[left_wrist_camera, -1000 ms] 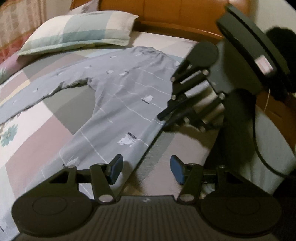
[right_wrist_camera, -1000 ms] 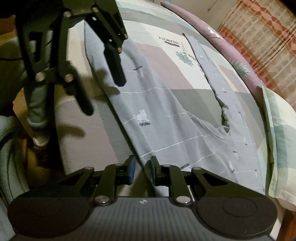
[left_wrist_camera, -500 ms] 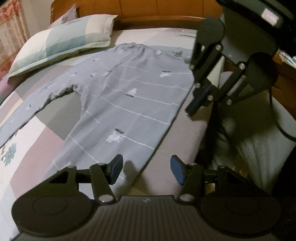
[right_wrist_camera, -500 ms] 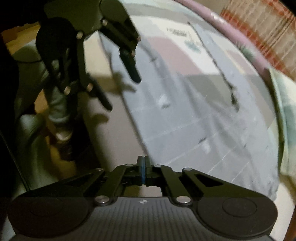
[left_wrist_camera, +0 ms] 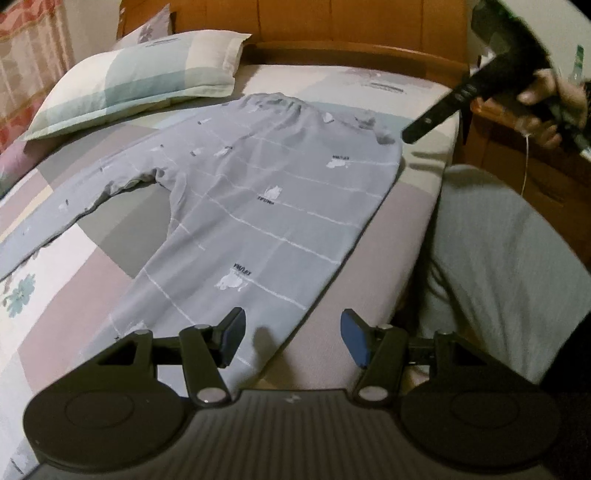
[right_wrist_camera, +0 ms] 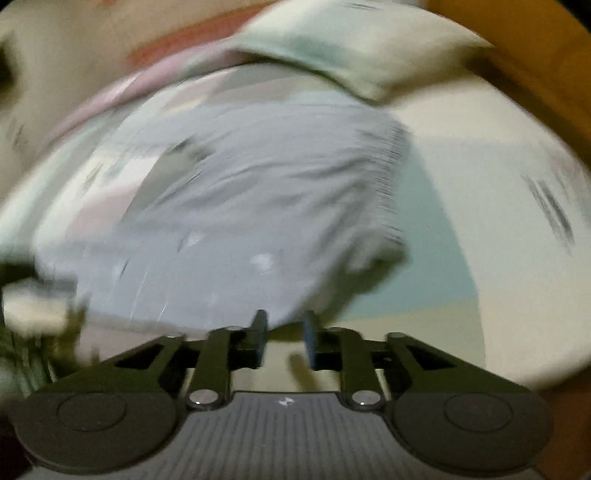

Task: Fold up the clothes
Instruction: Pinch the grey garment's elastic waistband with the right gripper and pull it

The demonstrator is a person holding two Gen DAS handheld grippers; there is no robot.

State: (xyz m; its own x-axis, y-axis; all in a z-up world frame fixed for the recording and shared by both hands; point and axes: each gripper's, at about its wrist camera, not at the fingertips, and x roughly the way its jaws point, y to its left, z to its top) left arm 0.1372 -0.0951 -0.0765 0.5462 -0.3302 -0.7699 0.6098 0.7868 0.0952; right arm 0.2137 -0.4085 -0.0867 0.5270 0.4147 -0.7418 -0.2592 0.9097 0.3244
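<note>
Grey printed pants (left_wrist_camera: 258, 206) lie flat on the bed. The waistband is at the far end near the headboard, one leg runs left and the other comes toward me. My left gripper (left_wrist_camera: 291, 338) hovers open over the near leg's right edge, nothing between its pads. A hand holds my right gripper (left_wrist_camera: 417, 133) at the far right, its tip just beside the waistband corner. The right wrist view is motion-blurred: the pants (right_wrist_camera: 240, 206) fill the middle. There the right gripper (right_wrist_camera: 282, 341) has its jaws opening over bare sheet, with nothing between them.
A checked pillow (left_wrist_camera: 140, 77) lies at the far left by the wooden headboard (left_wrist_camera: 351, 26). The person's grey-clad leg (left_wrist_camera: 498, 266) presses against the bed's right edge. The patchwork sheet (left_wrist_camera: 66, 295) shows around the pants.
The right gripper swung from the near middle of the bed up to the waistband's right corner, rolling over; it shut fully, then parted again. The left gripper stayed put and open.
</note>
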